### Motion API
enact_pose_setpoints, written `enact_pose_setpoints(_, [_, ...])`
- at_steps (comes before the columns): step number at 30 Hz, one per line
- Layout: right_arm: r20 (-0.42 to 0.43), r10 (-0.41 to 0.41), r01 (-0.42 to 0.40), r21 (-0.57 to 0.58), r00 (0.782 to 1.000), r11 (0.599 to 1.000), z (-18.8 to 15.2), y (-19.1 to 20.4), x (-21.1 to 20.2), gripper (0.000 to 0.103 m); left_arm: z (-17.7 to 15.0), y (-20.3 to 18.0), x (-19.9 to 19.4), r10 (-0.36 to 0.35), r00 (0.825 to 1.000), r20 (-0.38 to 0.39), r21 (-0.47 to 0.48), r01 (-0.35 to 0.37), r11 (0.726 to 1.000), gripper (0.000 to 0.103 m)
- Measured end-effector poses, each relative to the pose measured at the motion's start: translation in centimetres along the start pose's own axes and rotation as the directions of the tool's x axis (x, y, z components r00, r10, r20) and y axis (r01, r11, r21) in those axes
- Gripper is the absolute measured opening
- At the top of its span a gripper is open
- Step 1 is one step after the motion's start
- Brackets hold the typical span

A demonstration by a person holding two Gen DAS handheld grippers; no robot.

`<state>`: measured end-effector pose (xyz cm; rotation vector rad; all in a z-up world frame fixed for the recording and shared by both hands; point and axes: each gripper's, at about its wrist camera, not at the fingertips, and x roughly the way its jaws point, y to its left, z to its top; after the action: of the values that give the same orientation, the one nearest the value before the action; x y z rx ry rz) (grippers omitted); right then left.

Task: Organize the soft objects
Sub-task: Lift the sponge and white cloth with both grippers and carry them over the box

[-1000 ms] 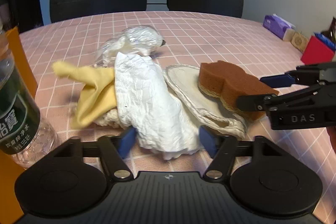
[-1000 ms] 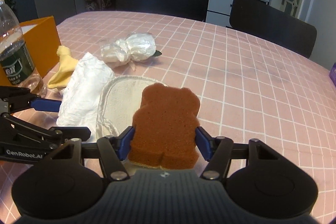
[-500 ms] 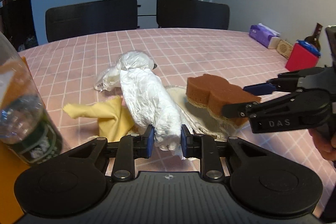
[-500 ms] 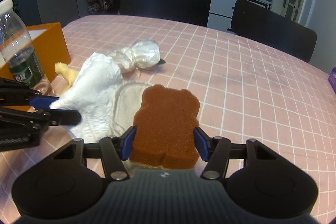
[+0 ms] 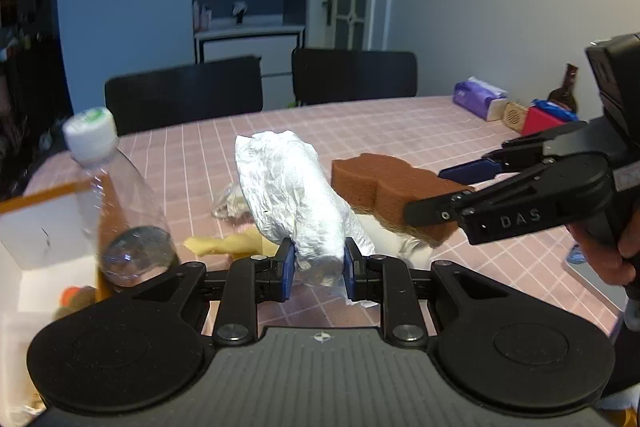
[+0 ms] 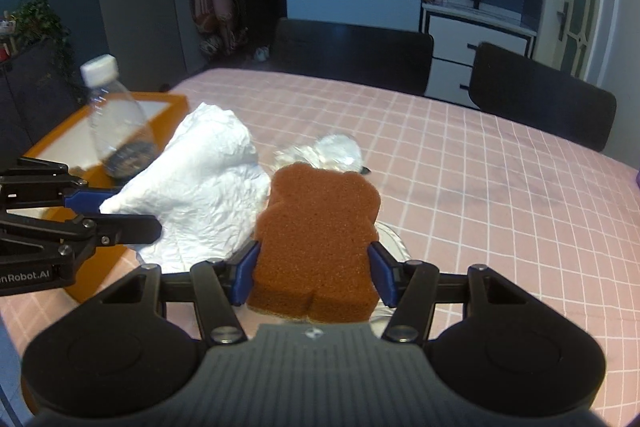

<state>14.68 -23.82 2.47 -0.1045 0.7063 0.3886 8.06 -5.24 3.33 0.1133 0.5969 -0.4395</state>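
My left gripper is shut on a crumpled white cloth and holds it lifted off the table; the cloth also shows in the right wrist view. My right gripper is shut on a brown bear-shaped sponge, raised above the table; the sponge shows in the left wrist view. A yellow cloth and a pale oval pad lie on the pink checked tablecloth below. A clear plastic bag bundle lies farther back.
An orange box with a white inside stands at the left, with a plastic bottle next to it. Two black chairs stand behind the table. A purple tissue pack and a red box sit at the far right.
My left gripper closed on the white cloth and lifted it up from the pile. My right gripper rose with the sponge. Both views now tilt higher over the table.
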Motion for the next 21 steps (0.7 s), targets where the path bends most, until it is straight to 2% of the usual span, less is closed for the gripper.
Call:
enact_pose_setpoints(4, [0.032, 0.024, -0.024, 0.003, 0.999, 1.000, -0.1, 1.5, -2.3, 0.058, -0.6, 0.5, -2.9, -0.021, 1.000, 0.024, 0.024, 0.020, 1.000, 0.027])
enact_pose_setpoints(10, [0.058, 0.065, -0.064, -0.030, 0.996, 0.998, -0.9, 4.7, -4.7, 0.058, -1.6, 2.6, -7.2, -0.039, 0.998, 0.042, 0.009, 0.039, 0.999, 0.027])
enact_pose_setpoints(15, [0.070, 0.121, -0.113, -0.103, 0.990, 0.988, -1.0, 8.6, -6.0, 0.058, -2.3, 4.5, -10.5, 0.006, 0.998, 0.055, 0.007, -0.006, 1.000, 0.027])
enact_pose_setpoints(21, [0.077, 0.193, -0.171, -0.232, 0.978, 0.958, -0.3, 14.0, -6.7, 0.058, -2.8, 7.7, -13.4, 0.134, 0.989, 0.068, 0.001, -0.134, 0.991, 0.027])
